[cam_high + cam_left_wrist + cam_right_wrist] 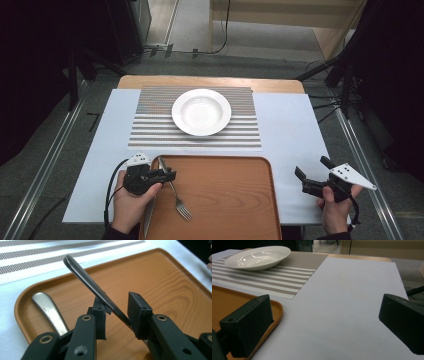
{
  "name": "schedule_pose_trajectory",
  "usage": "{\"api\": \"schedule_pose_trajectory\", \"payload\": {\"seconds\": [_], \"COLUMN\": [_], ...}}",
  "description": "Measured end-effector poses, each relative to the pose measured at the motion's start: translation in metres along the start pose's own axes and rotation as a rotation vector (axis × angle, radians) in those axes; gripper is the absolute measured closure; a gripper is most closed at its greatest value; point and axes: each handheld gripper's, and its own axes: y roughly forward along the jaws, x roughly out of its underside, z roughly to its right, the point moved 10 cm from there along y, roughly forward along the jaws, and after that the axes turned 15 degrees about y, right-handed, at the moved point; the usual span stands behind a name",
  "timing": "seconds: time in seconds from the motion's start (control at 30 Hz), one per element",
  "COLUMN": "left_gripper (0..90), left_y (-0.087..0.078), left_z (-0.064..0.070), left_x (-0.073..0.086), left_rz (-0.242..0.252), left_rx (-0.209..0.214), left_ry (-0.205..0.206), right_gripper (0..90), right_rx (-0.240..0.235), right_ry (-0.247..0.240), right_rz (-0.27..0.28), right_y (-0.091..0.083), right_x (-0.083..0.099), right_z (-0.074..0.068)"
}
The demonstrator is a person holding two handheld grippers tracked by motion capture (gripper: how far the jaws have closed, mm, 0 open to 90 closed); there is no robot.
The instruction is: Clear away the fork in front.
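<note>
A steel fork [179,200] lies slanted on the left part of a wooden tray [225,200], tines toward me. My left gripper [169,175] is shut on its handle. In the left gripper view the dark fork handle [85,277] runs slantwise between the two pads [100,315] and its end rises off the tray [162,285]. A knife [148,220] lies at the tray's left edge, and its rounded silver handle [47,307] rests flat beside the jaws. My right gripper [312,167] is open over the white sheet, right of the tray, with nothing between its fingers [247,325].
A white deep plate [201,111] stands on a striped placemat [150,130] beyond the tray; both are also in the right gripper view: plate [258,257], placemat [294,272]. A white sheet [290,130] covers the table. The tray's corner [275,308] lies left of the right jaws.
</note>
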Motion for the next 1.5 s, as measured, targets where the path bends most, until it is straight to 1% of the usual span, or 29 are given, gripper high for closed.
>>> {"api": "schedule_pose_trajectory", "payload": {"seconds": [0.17, 0.4, 0.5, 0.7, 0.77, 0.83, 0.9, 0.93, 1.0, 1.03, 1.07, 1.1, 1.17, 1.2, 1.27, 1.33, 1.4, 1.47, 1.5], "left_gripper": [64.8, 63.9, 63.9, 63.8, 63.8, 59.4, 58.4, 58.4, 59.3, 62.1, 66.0, 71.7, 83.0, 86.8, 88.9, 89.0, 89.0, 89.0, 89.1], "left_y": [0.005, 0.009, 0.01, 0.015, 0.015, 0.012, 0.009, 0.007, 0.004, 0.003, 0.003, 0.003, 0.006, 0.007, 0.011, 0.014, 0.018, 0.02, 0.02], "left_z": [0.002, 0.002, 0.003, 0.003, 0.001, -0.002, -0.006, -0.007, -0.009, -0.008, -0.006, -0.004, 0.004, 0.007, 0.013, 0.017, 0.02, 0.019, 0.02], "left_x": [0.004, 0.009, 0.012, 0.017, 0.016, 0.014, 0.013, 0.012, 0.01, 0.009, 0.009, 0.009, 0.01, 0.01, 0.012, 0.014, 0.017, 0.02, 0.021], "left_rz": [-0.041, -0.08, -0.105, -0.147, -0.139, -0.121, -0.102, -0.092, -0.074, -0.072, -0.068, -0.07, -0.087, -0.092, -0.11, -0.137, -0.159, -0.187, -0.192], "left_rx": [-0.001, -0.005, -0.003, -0.027, -0.041, -0.048, -0.059, -0.062, -0.08, -0.083, -0.073, -0.057, -0.014, 0.0, 0.031, 0.04, 0.043, 0.033, 0.039], "left_ry": [0.026, 0.045, 0.057, 0.082, 0.084, 0.064, 0.051, 0.045, 0.051, 0.053, 0.057, 0.066, 0.093, 0.1, 0.12, 0.141, 0.156, 0.172, 0.174], "right_gripper": [0.0, 0.0, 0.0, 0.0, 0.0, 0.0, 0.0, 0.0, 0.0, 0.0, 0.0, 0.0, 0.0, 0.0, 0.0, 0.0, 0.0, 0.0, 0.0], "right_rx": [0.0, -0.008, -0.007, -0.007, -0.006, -0.007, -0.008, -0.007, -0.007, -0.007, -0.007, -0.006, -0.005, -0.004, -0.004, -0.003, -0.003, -0.003, -0.002], "right_ry": [0.005, -0.001, -0.002, 0.003, 0.001, 0.001, 0.002, 0.003, 0.004, 0.003, 0.002, 0.003, -0.001, -0.003, -0.001, -0.002, -0.003, -0.003, -0.004], "right_rz": [0.005, -0.001, -0.001, -0.003, -0.004, -0.006, -0.006, -0.005, -0.006, -0.006, -0.006, -0.007, -0.008, -0.008, -0.009, -0.008, -0.007, -0.007, -0.008], "right_y": [0.0, 0.002, 0.002, 0.003, 0.003, 0.003, 0.003, 0.003, 0.003, 0.003, 0.003, 0.003, 0.004, 0.004, 0.004, 0.004, 0.004, 0.004, 0.004], "right_x": [0.0, 0.003, 0.004, 0.004, 0.004, 0.005, 0.005, 0.005, 0.005, 0.005, 0.005, 0.005, 0.005, 0.006, 0.006, 0.006, 0.006, 0.006, 0.006], "right_z": [0.005, 0.005, 0.006, 0.007, 0.007, 0.007, 0.007, 0.007, 0.007, 0.007, 0.007, 0.007, 0.007, 0.007, 0.006, 0.007, 0.007, 0.007, 0.007]}}
